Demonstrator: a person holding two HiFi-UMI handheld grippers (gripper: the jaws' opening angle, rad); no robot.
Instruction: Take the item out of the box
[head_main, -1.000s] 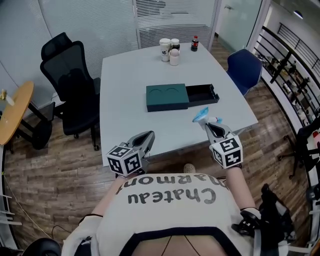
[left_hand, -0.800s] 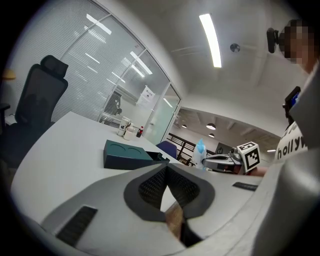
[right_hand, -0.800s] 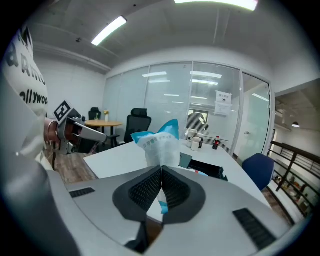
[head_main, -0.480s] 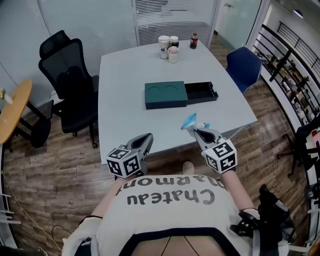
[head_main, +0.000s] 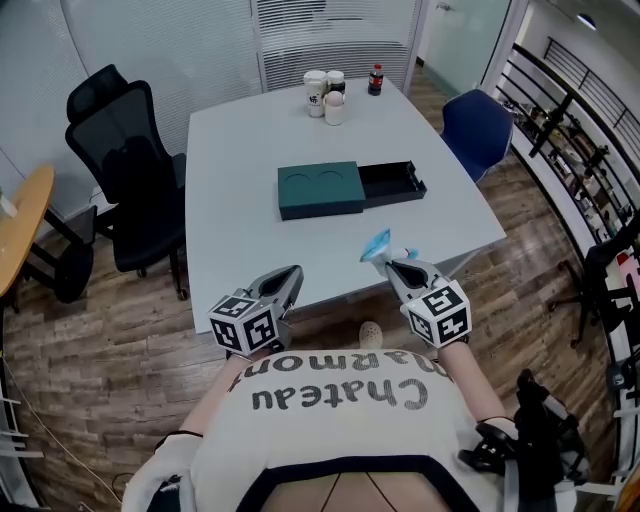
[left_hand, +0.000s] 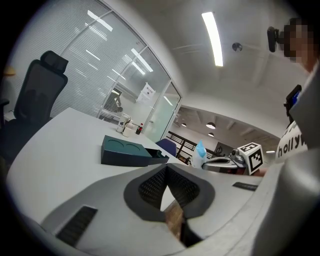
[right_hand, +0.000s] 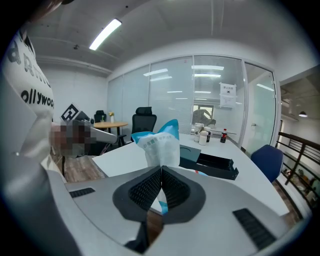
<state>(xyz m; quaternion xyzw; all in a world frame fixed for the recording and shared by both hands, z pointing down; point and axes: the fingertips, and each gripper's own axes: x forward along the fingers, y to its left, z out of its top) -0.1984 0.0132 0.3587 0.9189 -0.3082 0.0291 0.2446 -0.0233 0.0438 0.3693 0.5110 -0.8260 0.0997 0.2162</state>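
Both jaws of the right gripper (right_hand: 161, 172) pinch the packet (right_hand: 159, 142).

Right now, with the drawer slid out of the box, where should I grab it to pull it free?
Probably the right end wall of the drawer, coming from above. It sticks out of the green sleeve to the right, open-topped, so a gripper could pinch that thin upright wall, one jaw inside, one outside.

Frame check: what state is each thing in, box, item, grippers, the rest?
box: drawer slid out, looks empty.
packet: out of the box, held in the air.
right gripper: jaws shut on packet.
left gripper: jaws shut, empty.
bottle: upright.
cups: upright.
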